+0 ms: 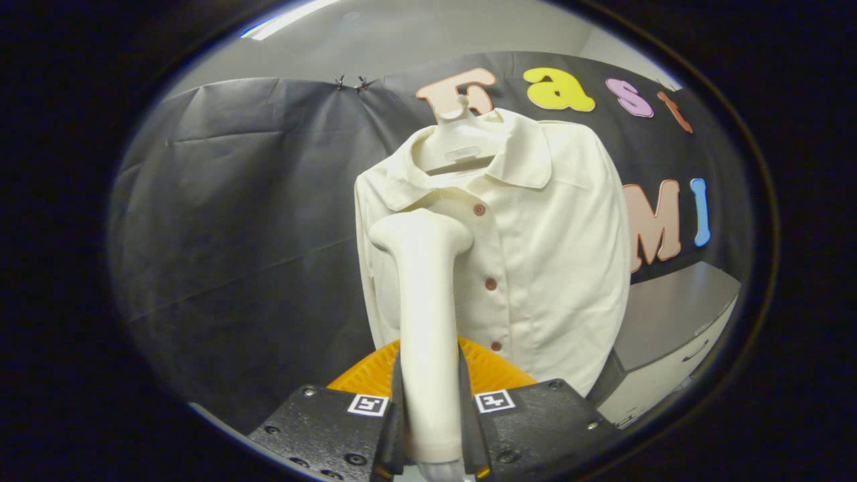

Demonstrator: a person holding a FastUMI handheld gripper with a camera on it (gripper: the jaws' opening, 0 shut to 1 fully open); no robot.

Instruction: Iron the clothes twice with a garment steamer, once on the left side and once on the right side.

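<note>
Pinching the garment steamer (428, 314) by its handle, the gripper (432, 428) is pressing both fingers against it, head raised before the shirt's (535, 268) buttoned front. An orange thing (495, 371) is showing behind the handle. Hanging beyond on a hanger (458, 144), the shirt probably needs slow, even strokes, keeping the head near the fabric.

— Cream shirt (535, 254), plain weave, small reddish-brown buttons (479, 209) down the front. White hanger (458, 144) at the collar.
— Off-white garment steamer (425, 321), no markings. Bright orange ribbed disc (492, 368) behind it.
— Black-and-white square markers (495, 401) on the tongs (432, 428). Grey cabinet (669, 328), paler front.
</note>
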